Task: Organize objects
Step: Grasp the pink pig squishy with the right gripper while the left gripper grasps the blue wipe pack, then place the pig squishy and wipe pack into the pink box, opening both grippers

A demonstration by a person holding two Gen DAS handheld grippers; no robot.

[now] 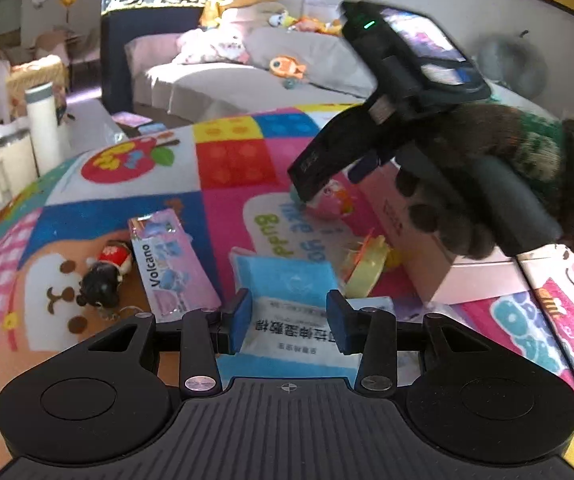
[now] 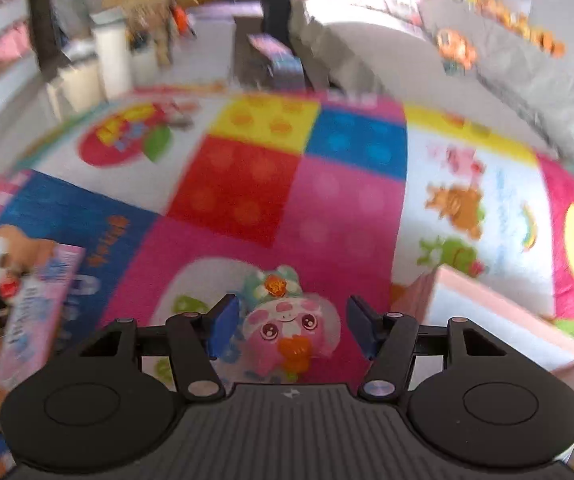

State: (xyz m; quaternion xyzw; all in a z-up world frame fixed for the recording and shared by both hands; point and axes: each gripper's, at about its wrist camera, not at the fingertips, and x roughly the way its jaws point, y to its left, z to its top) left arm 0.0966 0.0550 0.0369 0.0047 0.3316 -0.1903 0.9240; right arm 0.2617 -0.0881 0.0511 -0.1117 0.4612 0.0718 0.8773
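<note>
Left tool (image 1: 289, 316) angled down, arms drawn partway in, blue pads (image 1: 241, 316) pressed against both sides of a white and blue packet (image 1: 287, 284), clamped on it. Right tool (image 2: 291, 328) tipped steeply down, jaws spread wide, pads (image 2: 223, 328) standing clear on either side of a pink toy (image 2: 287, 320), touching neither flank. Seen from the left wrist: right tool up at the right, slanting down and to the left, gripped around its handle by a right hand (image 1: 487, 184) in a brown and green knitted glove, fingers curled under the handle.
</note>
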